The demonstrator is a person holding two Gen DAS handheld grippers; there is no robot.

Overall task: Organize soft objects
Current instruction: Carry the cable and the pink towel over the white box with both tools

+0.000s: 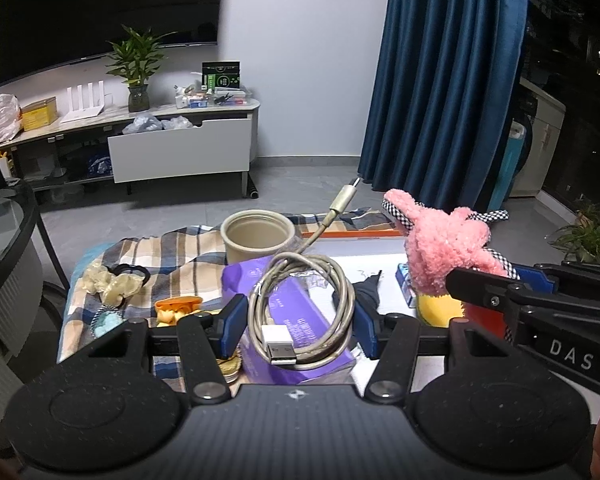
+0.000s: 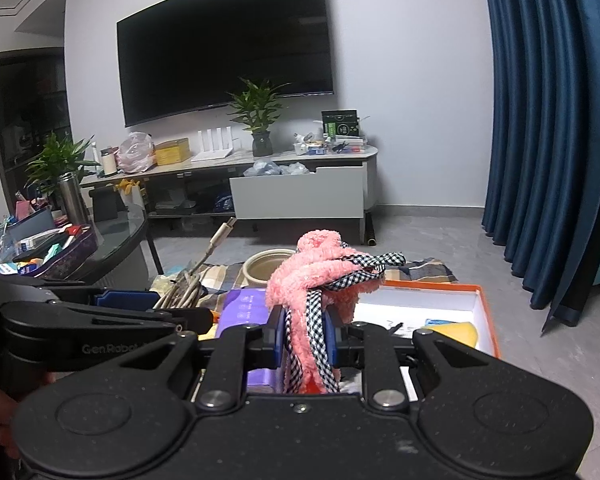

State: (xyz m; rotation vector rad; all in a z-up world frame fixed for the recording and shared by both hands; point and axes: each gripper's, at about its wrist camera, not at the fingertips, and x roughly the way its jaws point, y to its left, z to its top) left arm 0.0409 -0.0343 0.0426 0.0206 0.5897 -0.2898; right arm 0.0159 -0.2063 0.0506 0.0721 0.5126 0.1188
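- Left gripper [image 1: 300, 320], nearest in the left wrist view: blue pads clenched on a coiled grey USB cable [image 1: 300, 304], white plug end toward the camera, other end sticking up and away.
- Right gripper [image 2: 304, 338]: pads squeezed tight on a pink plush toy [image 2: 320, 276] with black-and-white gingham trim, fluffy part bunched above the fingers.
- Under the cable: purple packet [image 1: 296, 340] lying on a plaid cloth [image 1: 172, 264].
- Left of the packet on the cloth: orange clip [image 1: 178, 304], cream scrunchie [image 1: 108, 284] with a black hair tie [image 1: 134, 272] touching it.
- Right of the packet: orange-rimmed white box [image 2: 486, 320], holding a yellow soft piece [image 2: 458, 330] and a small blue item.
- Farther back on the cloth: beige round pot [image 1: 256, 238], upright.
- Beyond, across grey floor: white TV cabinet [image 2: 300, 196] with a drawer pulled out, potted plant [image 2: 260, 120] on top, dark television [image 2: 224, 40] on the wall, blue curtain [image 2: 548, 120] at right.
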